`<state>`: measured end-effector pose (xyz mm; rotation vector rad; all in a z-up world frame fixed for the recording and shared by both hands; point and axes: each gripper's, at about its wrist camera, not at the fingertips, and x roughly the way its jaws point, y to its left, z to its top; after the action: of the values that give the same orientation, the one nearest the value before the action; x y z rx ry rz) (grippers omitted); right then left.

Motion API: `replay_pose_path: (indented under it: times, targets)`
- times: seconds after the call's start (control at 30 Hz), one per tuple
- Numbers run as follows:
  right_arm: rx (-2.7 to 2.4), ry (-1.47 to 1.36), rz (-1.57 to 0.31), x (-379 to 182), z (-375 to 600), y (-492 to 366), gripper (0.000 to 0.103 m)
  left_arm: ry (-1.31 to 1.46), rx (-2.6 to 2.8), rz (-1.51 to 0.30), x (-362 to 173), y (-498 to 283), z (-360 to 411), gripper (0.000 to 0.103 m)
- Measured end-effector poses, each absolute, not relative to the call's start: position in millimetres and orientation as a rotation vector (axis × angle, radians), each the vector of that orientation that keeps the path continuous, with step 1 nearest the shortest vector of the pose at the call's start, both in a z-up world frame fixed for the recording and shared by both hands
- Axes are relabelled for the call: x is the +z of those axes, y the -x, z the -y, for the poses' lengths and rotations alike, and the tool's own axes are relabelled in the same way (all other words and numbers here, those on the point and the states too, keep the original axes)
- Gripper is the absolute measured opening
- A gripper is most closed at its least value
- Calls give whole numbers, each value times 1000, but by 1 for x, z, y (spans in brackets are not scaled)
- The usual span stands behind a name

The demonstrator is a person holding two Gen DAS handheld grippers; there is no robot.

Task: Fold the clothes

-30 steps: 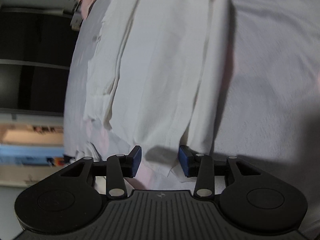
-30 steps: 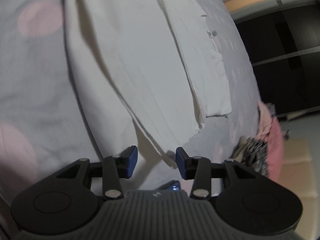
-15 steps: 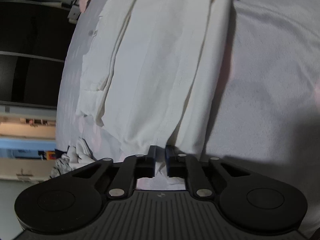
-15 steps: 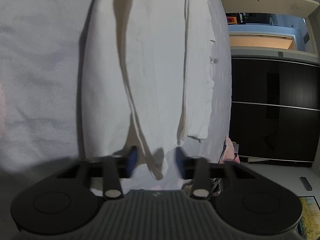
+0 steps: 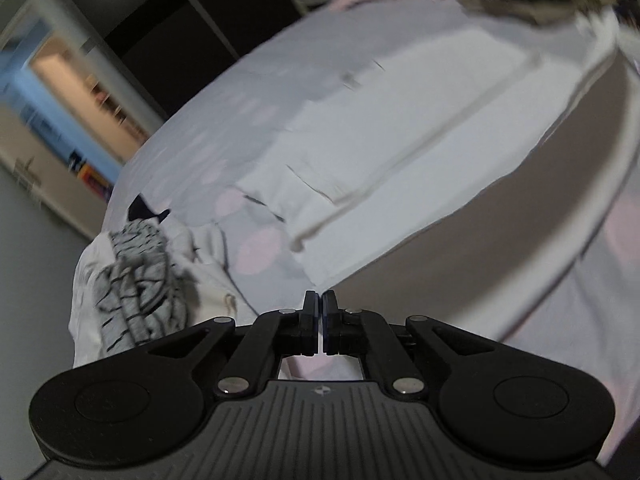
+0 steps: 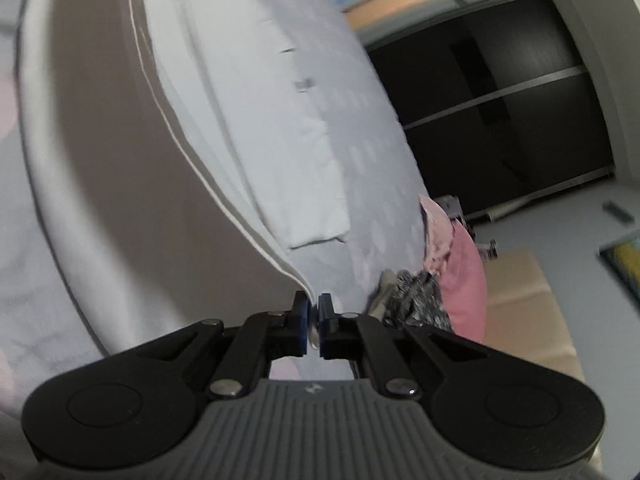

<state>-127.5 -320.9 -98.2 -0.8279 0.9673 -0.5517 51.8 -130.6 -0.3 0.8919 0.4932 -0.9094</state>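
A white garment [image 5: 400, 128] lies lengthwise on a bed with a pale spotted sheet [image 5: 240, 112]. My left gripper [image 5: 321, 300] is shut on its near hem, and the cloth rises from the jaws so its shaded underside [image 5: 460, 208] shows. In the right wrist view the same white garment [image 6: 248, 120] hangs up off the bed. My right gripper [image 6: 313, 304] has its jaws closing on the other hem corner, with white cloth pinched between the pads. A folded sleeve lies flat along the garment's far side.
A striped grey-and-white heap of clothes [image 5: 136, 280] sits at the bed's edge near the left gripper. Pink clothes [image 6: 464, 280] and a patterned piece [image 6: 416, 296] lie at the other edge. A dark wardrobe [image 6: 500, 100] and a beige bench [image 6: 528, 312] stand beyond the bed.
Both grippers closed on the garment's hem and rose, lifting the near end off the bed. The left view rolled strongly, so the bed now runs diagonally.
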Motion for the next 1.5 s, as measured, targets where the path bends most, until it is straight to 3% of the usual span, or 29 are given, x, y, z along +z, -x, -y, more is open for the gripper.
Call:
replay_pose_path:
  times: [0.4,0.83,1.2,1.5]
  targets:
    - [-665,625,-845,-9,337,109,5,-717,-863,-496,80,-87,147,0]
    - [-707,490,-835,19,423,22,5,-766,-811,-463,86,-168,240,0]
    - [-753,329,-929,-41,530,-75,5,-769,-772,-582,25,-257,346,0]
    - [-774,263,-999,-108,576,-128,5,-768,-729,-660,-41,-299,384,0]
